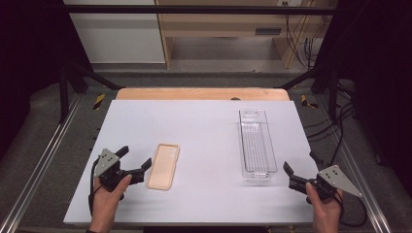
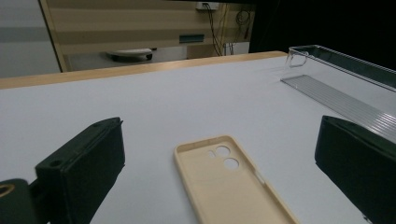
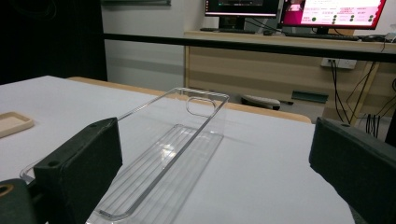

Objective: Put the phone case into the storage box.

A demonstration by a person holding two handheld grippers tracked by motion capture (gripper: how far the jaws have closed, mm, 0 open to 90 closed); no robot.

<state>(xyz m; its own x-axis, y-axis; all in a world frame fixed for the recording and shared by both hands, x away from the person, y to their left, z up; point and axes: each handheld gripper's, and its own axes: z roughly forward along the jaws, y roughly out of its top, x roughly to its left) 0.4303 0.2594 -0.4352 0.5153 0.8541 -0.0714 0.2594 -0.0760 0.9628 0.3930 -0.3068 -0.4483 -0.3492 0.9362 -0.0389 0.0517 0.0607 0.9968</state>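
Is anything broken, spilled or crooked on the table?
Nothing stands out. The beige soft phone case lies flat, hollow side up, on the white table. The clear plastic oblong tray stands upright with nothing in it. The left gripper and right gripper are open and hold nothing.

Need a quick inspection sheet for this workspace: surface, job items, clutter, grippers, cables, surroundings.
Surface: white table top, bare apart from the two items; wooden edge at the far side.
Job's things: beige phone case lying flat, open side up, camera cutouts toward the far end; clear plastic tray lying lengthwise, empty, apart from the case.
Clutter: nothing seen.
Grippers: left gripper open, just left of the phone case, not touching; right gripper open, just right of the tray's near end, holding nothing.
Cables: one trails from each gripper; more hang by the desk behind.
Surroundings: dark frame rails, wooden desk, monitors lit.
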